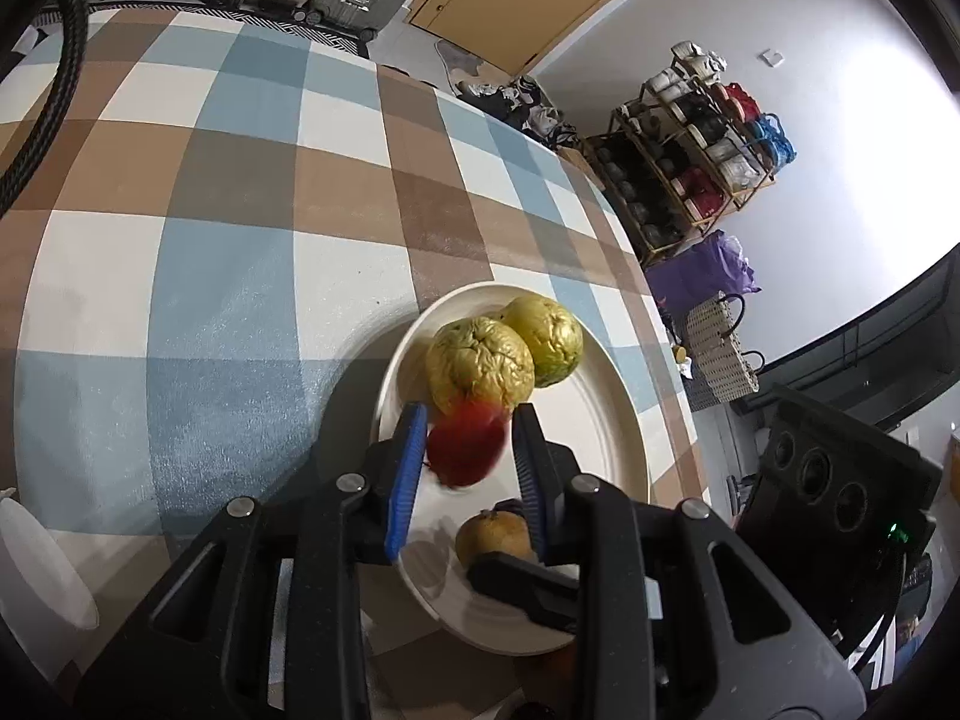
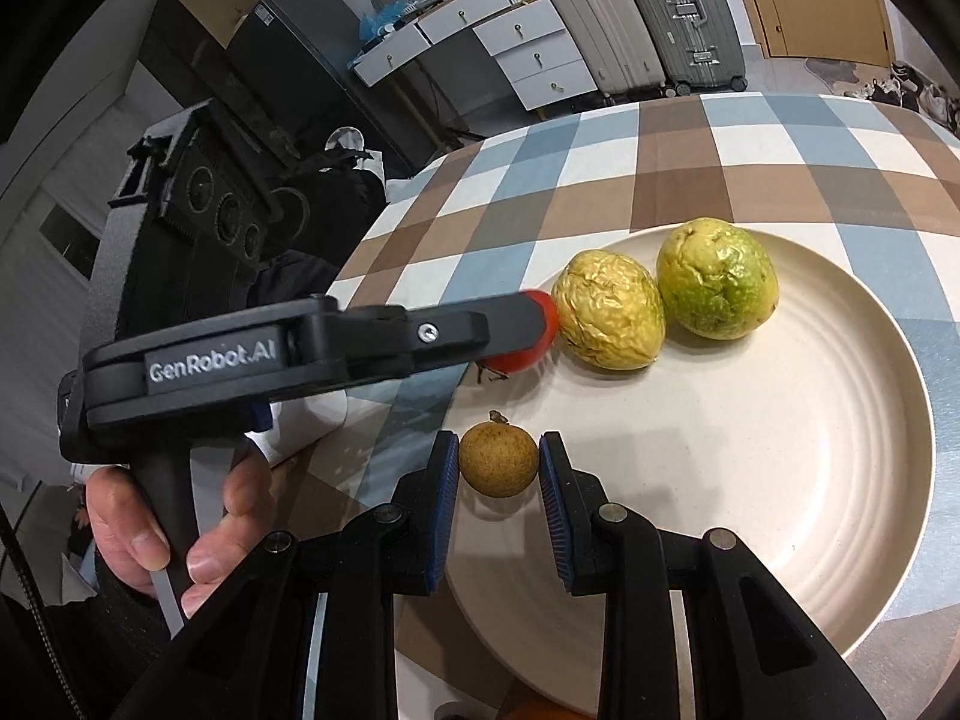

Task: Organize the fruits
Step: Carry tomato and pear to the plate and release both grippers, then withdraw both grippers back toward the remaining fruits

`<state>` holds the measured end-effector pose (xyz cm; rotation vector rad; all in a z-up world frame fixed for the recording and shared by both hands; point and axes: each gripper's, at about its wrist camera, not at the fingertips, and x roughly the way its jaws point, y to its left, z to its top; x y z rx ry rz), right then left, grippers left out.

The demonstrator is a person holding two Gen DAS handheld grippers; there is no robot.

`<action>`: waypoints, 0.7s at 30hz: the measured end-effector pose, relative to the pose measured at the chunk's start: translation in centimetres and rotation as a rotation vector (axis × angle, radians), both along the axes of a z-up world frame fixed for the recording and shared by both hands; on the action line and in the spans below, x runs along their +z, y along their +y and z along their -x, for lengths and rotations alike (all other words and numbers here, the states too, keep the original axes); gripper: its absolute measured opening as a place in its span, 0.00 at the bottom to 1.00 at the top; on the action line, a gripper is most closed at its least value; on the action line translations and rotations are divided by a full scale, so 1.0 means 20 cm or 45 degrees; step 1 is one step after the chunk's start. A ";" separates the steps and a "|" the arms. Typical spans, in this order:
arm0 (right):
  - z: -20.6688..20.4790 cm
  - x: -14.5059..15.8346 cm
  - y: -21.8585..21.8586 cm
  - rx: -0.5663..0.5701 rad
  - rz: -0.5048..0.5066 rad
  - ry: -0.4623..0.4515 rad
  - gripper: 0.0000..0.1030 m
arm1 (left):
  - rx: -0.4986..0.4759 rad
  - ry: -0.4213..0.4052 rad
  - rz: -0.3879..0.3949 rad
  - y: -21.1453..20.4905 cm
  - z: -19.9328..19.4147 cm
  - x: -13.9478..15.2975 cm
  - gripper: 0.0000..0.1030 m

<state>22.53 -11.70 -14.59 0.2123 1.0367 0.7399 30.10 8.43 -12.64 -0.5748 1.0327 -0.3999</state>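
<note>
Right wrist view: the right gripper [image 2: 499,461] is closed on a small round brown fruit [image 2: 498,461], both blue pads touching its flanks, the fruit sitting over the near-left part of the cream plate [image 2: 840,480]; whether it rests on the plate or hangs just above cannot be told. From this claw, the left gripper [image 2: 540,324] lies at about twelve o'clock, entering from the left, gripping a small red fruit [image 2: 534,330] at the plate's far-left rim. Just beside the red fruit, at one o'clock from the right claw, sits a wrinkled yellow fruit [image 2: 609,315], its long axis running roughly ten to four; touching it further right is a yellow-green fruit [image 2: 717,279]. Left wrist view: the left gripper [image 1: 468,444] holds the red fruit [image 1: 467,447] between narrow jaws, blurred, against the near side of the wrinkled yellow fruit [image 1: 480,363]; the brown fruit [image 1: 495,534] lies at five o'clock, near. The checked tablecloth [image 1: 240,210] surrounds the plate. Judgement: both fruits are over the plate and due for release; the left claw's clearance from the wrinkled fruit is the governing relation, as opening may nudge it.
</note>
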 end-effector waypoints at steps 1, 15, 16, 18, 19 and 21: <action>0.00 0.00 0.01 0.005 0.003 0.004 0.27 | 0.004 0.000 -0.002 0.00 0.00 0.00 0.25; 0.05 0.06 -0.11 -0.034 -0.079 -0.024 0.53 | 0.054 -0.094 -0.245 -0.04 0.19 0.20 0.42; 0.08 0.09 -0.13 -0.037 -0.085 -0.045 0.57 | 0.069 -0.111 -0.279 -0.05 0.23 0.22 0.45; 0.14 0.14 -0.20 -0.048 -0.104 -0.090 0.68 | 0.103 -0.151 -0.336 -0.06 0.33 0.26 0.52; 0.19 0.17 -0.25 -0.074 -0.107 -0.131 0.72 | 0.120 -0.165 -0.363 -0.07 0.38 0.28 0.57; 0.26 0.21 -0.31 -0.100 -0.108 -0.187 0.78 | 0.135 -0.201 -0.416 -0.10 0.48 0.32 0.63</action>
